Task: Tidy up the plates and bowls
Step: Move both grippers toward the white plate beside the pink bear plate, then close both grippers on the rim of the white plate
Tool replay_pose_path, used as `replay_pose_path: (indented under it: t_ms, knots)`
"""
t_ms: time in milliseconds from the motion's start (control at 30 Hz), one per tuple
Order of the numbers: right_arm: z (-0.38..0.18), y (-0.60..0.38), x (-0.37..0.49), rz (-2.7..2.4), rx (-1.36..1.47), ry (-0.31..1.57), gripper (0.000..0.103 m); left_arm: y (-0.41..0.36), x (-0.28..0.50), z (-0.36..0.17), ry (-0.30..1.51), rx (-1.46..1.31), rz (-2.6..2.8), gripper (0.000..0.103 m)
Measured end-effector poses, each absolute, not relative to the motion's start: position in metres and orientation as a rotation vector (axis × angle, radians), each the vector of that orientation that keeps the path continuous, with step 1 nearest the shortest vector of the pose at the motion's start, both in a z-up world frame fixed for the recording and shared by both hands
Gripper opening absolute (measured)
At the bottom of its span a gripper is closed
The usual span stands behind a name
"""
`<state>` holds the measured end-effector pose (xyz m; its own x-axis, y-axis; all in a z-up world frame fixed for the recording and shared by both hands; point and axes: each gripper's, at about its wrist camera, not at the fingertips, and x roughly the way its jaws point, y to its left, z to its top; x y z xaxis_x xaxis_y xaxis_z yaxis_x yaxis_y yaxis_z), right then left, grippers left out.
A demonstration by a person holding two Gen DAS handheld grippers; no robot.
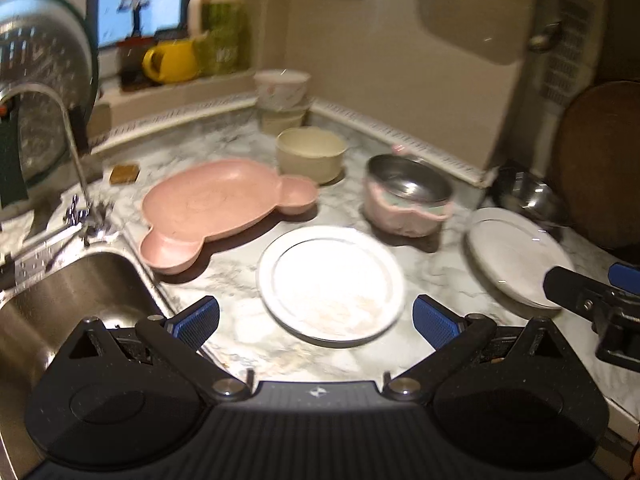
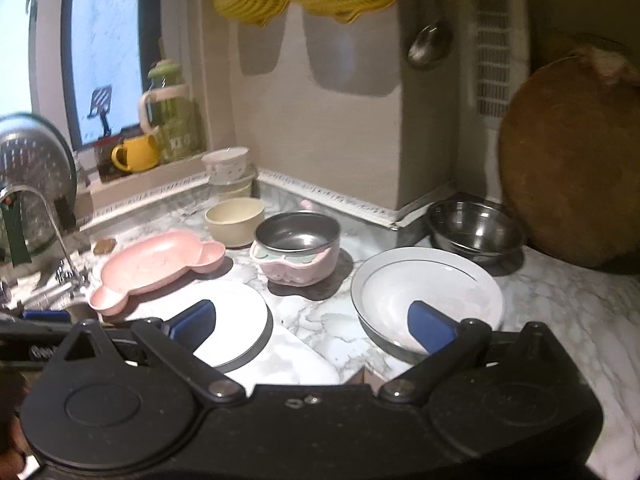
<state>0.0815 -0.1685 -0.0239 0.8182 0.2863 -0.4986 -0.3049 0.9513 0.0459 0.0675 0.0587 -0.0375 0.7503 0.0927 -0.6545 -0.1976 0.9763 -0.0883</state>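
Left tongs (image 1: 316,320): spread wide, holding nothing, hovering above the marble desk (image 1: 440,276) at its near edge. White plate (image 1: 331,282) dead ahead, flat on the desk, rim falling between the two blue pads (image 1: 198,318). Round, so no long axis to line up with; any point on the near rim serves.

Right tongs (image 2: 312,326): also wide and empty. Grey-rimmed deep plate (image 2: 426,300) ahead and to the right, right pad overlapping its near rim in the right wrist view; contact impossible to tell. Same white plate showing behind the left pad there.

Further back: pink bear-shaped plate (image 1: 216,208) lying diagonal, ears near-left and far-right, close beside the sink (image 1: 60,312). Beyond it, cream bowl (image 1: 311,154), pink steel-lined bowl (image 1: 406,196), stacked bowls (image 1: 282,98) in the corner.

Judged: left nearer the white plate, right nearer the deep plate; likely one each.
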Motion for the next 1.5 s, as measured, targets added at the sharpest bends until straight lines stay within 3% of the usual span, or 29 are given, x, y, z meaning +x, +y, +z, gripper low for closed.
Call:
replay_pose_path:
  t_ms: [500,700,800,867,1067,1267,1500]
  knots:
    - [-0.090,-0.123,0.197,0.565,-0.077,0.776,0.086,0.093,0.144,-0.096,0.840,-0.250,0.290,0.102]
    - [-0.103,-0.110,0.221,0.608,-0.074,0.846,0.076,0.100,0.164,-0.106,0.880,-0.275,0.301,0.080]
    - [-0.108,-0.106,0.228,0.616,-0.068,0.869,0.068,0.102,0.172,-0.111,0.902,-0.284,0.297,0.069]
    - [-0.111,-0.105,0.232,0.622,-0.065,0.884,0.057,0.104,0.175,-0.113,0.910,-0.298,0.293,0.063]
    - [-0.114,-0.104,0.238,0.647,-0.037,0.918,0.042,0.110,0.181,-0.115,0.917,-0.342,0.276,0.041]
    - [-0.121,-0.106,0.245,0.644,0.025,0.961,0.025,0.112,0.184,-0.115,0.917,-0.344,0.269,0.029]
    - [-0.122,-0.110,0.247,0.618,0.066,0.975,0.015,0.121,0.182,-0.115,0.913,-0.377,0.266,0.017]
